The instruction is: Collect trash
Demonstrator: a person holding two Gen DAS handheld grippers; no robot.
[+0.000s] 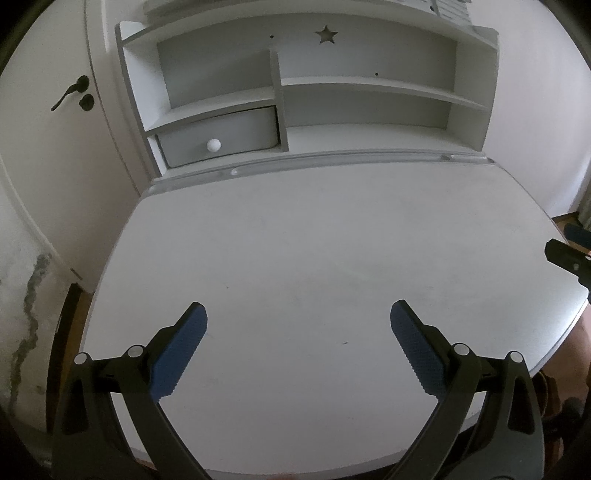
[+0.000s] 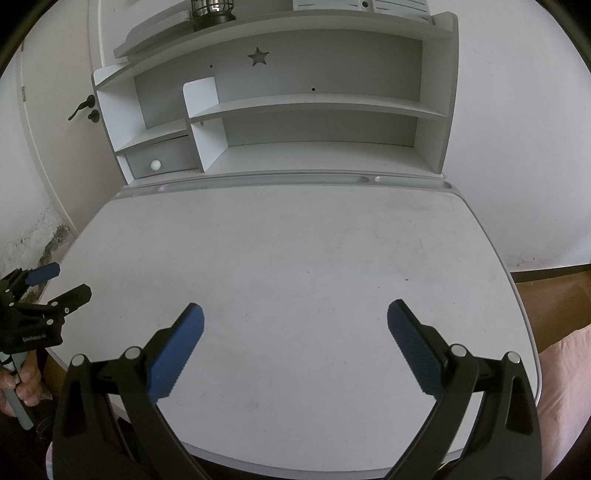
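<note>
No trash shows in either view. My left gripper point(image 1: 298, 314) is open and empty, held over the near part of a white desk top point(image 1: 295, 240). My right gripper point(image 2: 295, 314) is open and empty over the same desk top point(image 2: 295, 251). The left gripper also shows at the left edge of the right wrist view point(image 2: 55, 282), its jaws apart. The right gripper's fingertips point(image 1: 554, 251) show at the right edge of the left wrist view.
A white hutch point(image 1: 295, 92) with shelves, a star cut-out point(image 1: 325, 34) and a small drawer with a white knob point(image 1: 213, 144) stands at the desk's back. A door with a black handle point(image 1: 70, 92) is at left. A black lantern point(image 2: 213, 9) sits on the hutch top.
</note>
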